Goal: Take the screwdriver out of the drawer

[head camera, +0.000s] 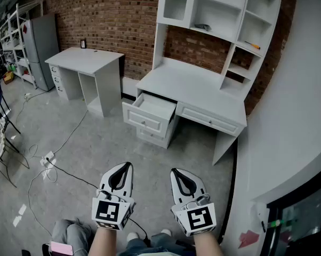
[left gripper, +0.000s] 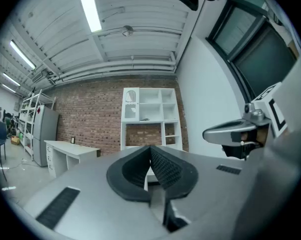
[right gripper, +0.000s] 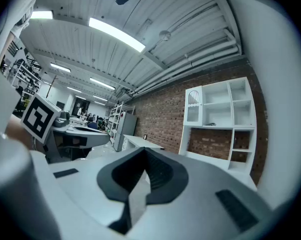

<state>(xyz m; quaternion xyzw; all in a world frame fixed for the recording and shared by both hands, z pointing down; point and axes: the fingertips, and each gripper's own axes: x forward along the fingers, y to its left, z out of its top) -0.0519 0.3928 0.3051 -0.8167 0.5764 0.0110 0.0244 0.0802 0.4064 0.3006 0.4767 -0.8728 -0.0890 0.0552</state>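
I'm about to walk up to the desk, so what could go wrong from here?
The black cable runs over the floor right up to your feet and could catch one as you head for the desk. The open drawer shows no screwdriver from here, so it may lie far back or elsewhere. The left gripper and right gripper have jaws shut and empty; open them before reaching in.

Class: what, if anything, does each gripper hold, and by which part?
Nothing is held. The left gripper and the right gripper are both shut and empty, apart from the open drawer.
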